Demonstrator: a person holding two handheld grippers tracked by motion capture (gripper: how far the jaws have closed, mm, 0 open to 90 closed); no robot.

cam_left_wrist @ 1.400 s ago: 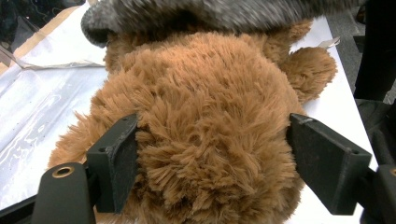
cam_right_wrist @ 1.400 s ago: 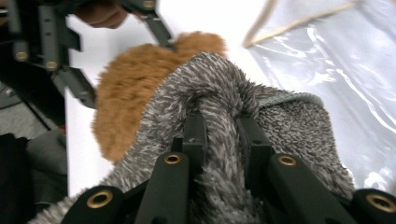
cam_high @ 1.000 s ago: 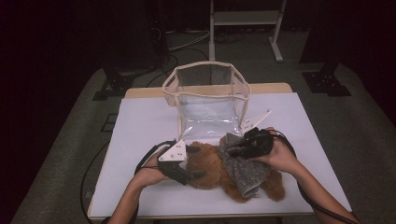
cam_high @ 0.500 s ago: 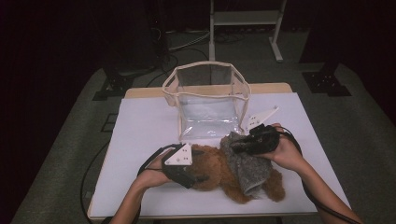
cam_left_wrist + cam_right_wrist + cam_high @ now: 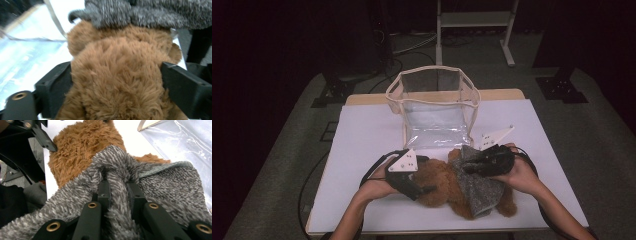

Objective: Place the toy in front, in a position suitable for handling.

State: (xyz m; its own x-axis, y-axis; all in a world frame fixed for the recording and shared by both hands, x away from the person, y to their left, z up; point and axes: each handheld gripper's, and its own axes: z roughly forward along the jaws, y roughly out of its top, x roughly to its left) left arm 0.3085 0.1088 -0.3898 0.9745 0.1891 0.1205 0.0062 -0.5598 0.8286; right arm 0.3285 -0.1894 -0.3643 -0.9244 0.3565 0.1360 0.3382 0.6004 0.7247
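Right gripper (image 5: 117,187) is pinching a fold of the nubbly grey knit sweater (image 5: 479,182). Left gripper (image 5: 117,82), jaws just widening, straddles the shaggy brown teddy bear (image 5: 120,82) beside the clear plastic bag (image 5: 434,107).

A fluffy brown teddy bear (image 5: 439,185) lies flat on the white tabletop (image 5: 362,135) — just in front of the clear bag. A grey knitted garment (image 5: 479,180) drapes over its right half, bunched up into a raised fold — brown fur showing at both ends.
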